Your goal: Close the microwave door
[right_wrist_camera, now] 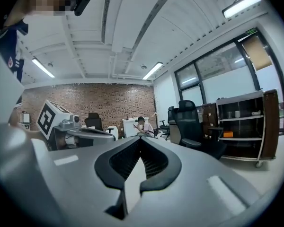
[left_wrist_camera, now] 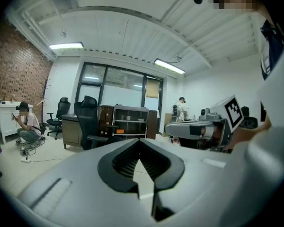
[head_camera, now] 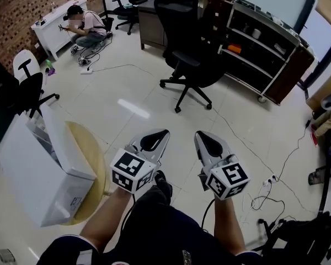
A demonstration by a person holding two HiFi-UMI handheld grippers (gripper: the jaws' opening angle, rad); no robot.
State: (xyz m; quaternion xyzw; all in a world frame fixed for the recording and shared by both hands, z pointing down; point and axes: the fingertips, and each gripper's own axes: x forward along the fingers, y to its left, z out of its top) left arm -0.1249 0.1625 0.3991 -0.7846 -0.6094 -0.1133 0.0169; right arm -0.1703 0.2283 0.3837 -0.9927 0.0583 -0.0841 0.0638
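Note:
A white box-shaped appliance [head_camera: 41, 173], seemingly the microwave, sits on a round wooden table [head_camera: 91, 164] at the lower left of the head view. I cannot make out its door from here. My left gripper [head_camera: 157, 133] and right gripper [head_camera: 203, 134] are held side by side over the floor, to the right of the table and apart from the appliance. Both point toward the room. In the left gripper view the jaws of the left gripper [left_wrist_camera: 140, 142] meet at the tips with nothing between them. The right gripper [right_wrist_camera: 139, 139] looks the same in its own view.
A black office chair [head_camera: 190, 48] stands ahead, with a dark shelf unit [head_camera: 265, 51] behind it. A person [head_camera: 87, 29] crouches at the far left by a white cabinet [head_camera: 55, 29]. Cables and a power strip [head_camera: 267, 180] lie on the floor at the right.

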